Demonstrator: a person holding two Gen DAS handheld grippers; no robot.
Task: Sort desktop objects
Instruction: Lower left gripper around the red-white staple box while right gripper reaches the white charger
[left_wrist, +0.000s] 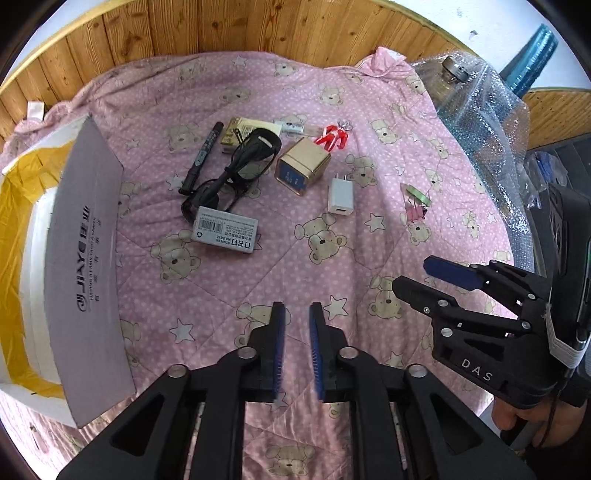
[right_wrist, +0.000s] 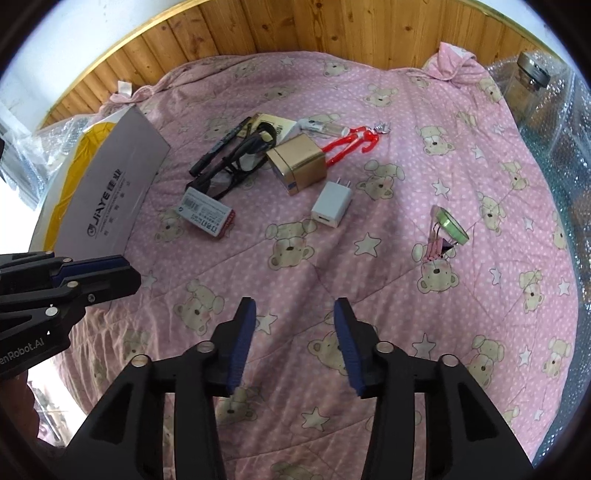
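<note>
Small objects lie scattered on a pink bear-print quilt (left_wrist: 295, 258). A gold box (left_wrist: 301, 166) (right_wrist: 297, 162) sits mid-pile, with black glasses (left_wrist: 236, 173) (right_wrist: 236, 158), a black marker (left_wrist: 201, 158) (right_wrist: 221, 146), a staples box (left_wrist: 225, 234) (right_wrist: 205, 216) and a red figure (left_wrist: 332, 136) (right_wrist: 351, 142) around it. A white charger (left_wrist: 340, 195) (right_wrist: 330, 205) lies apart, and green tape with a pink clip (left_wrist: 417, 201) (right_wrist: 445, 232) farther right. My left gripper (left_wrist: 297, 314) (right_wrist: 122, 271) is open a little and holds nothing. My right gripper (right_wrist: 295, 310) (left_wrist: 410, 275) is open and holds nothing. Both hover short of the pile.
A white cardboard box (left_wrist: 22, 258) (right_wrist: 74, 166) with yellow lining and a grey printed flap (left_wrist: 85, 258) (right_wrist: 114, 184) stands at the left. Bubble wrap (left_wrist: 487, 122) around a glass jar (left_wrist: 448, 79) (right_wrist: 528, 85) lies at the back right. Wood panelling (left_wrist: 258, 26) backs the bed.
</note>
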